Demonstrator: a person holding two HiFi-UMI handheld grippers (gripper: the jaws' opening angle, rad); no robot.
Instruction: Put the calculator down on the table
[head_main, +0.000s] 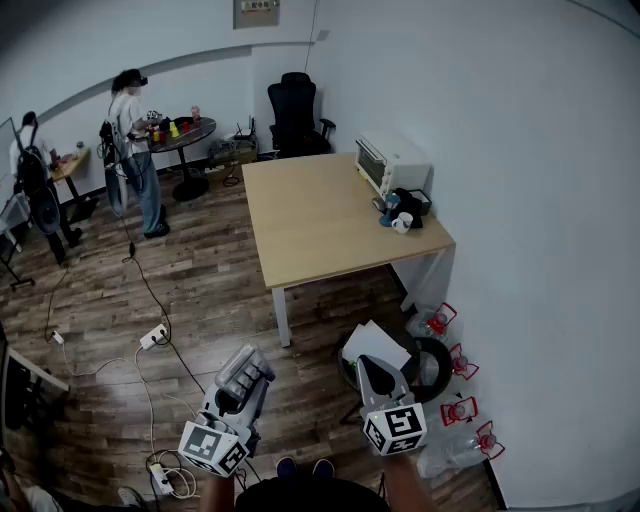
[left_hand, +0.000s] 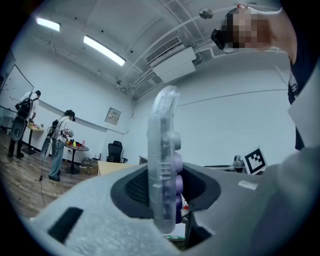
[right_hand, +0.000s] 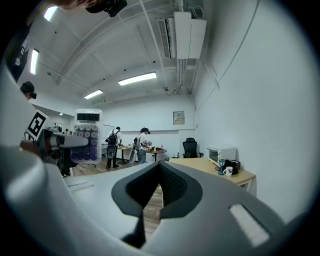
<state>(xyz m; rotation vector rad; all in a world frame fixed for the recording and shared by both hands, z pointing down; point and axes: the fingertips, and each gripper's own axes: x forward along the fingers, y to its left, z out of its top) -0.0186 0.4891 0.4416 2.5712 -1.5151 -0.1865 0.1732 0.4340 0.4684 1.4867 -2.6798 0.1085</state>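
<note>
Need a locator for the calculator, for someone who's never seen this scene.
Start at the light wooden table; nearer the camera, over the plank floor, is the left gripper. The calculator is clamped upright in it: clear body, dark display, round purple keys.

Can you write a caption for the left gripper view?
Left hand-held gripper holding a see-through calculator upright, edge-on.

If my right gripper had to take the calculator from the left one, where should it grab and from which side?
Probably the top end, by the display, coming down from above. The calculator stands upright as a thin slab, and the left gripper is shut on its lower half, leaving the top free. Pinch the front and back faces.
</note>
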